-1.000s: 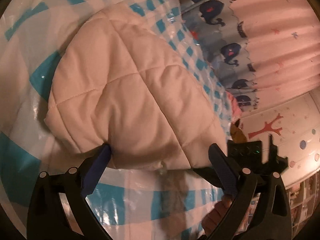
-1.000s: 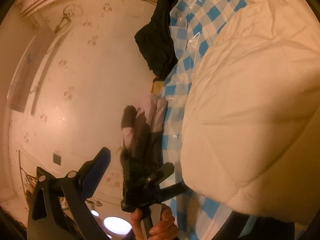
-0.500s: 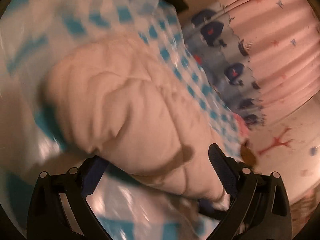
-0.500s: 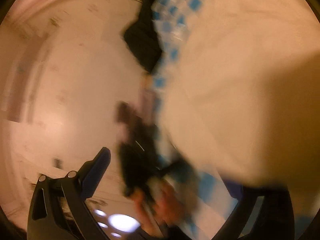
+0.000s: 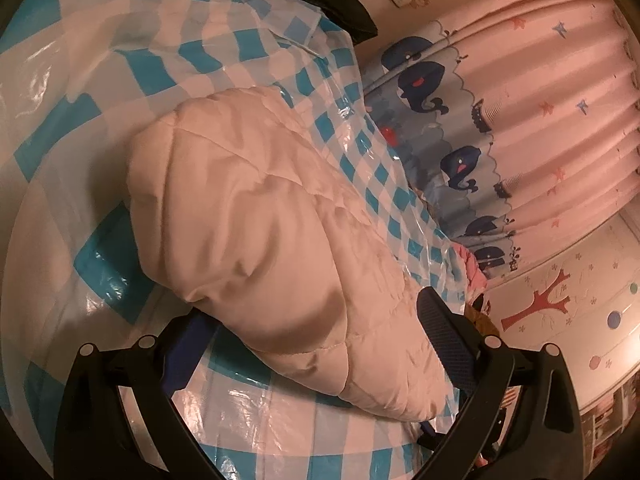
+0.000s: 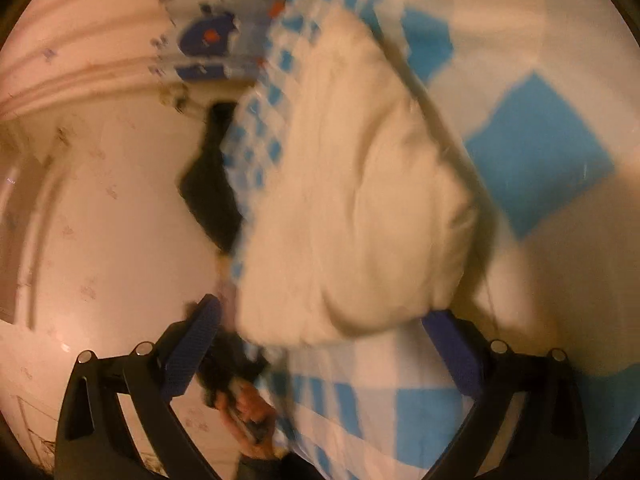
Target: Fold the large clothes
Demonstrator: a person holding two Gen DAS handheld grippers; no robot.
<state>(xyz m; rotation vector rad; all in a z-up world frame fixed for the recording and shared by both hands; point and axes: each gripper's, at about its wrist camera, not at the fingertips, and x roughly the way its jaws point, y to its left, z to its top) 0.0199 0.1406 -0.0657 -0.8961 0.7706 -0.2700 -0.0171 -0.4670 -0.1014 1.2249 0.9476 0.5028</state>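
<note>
The motion-blurred right wrist view shows a puffy cream quilted garment (image 6: 360,208) lying bundled on a glossy blue-and-white checked plastic sheet (image 6: 536,152). The right gripper (image 6: 320,344) hangs with its blue-padded jaws spread at the bundle's near edge. A dark cloth (image 6: 208,192) lies to the left.

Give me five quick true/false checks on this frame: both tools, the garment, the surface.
1. The quilted cream garment lies on a blue-and-white checked plastic sheet. True.
2. The left tool is clamped shut on a black sock. False: its jaws stand wide apart around the garment's near edge.
3. A curtain with a whale print hangs beyond the sheet. True.
4. The right tool is shut and empty. False: it is open, with the garment's edge between its fingers.
5. The garment is spread out flat in one layer. False: it sits as a puffy folded bundle.
</note>
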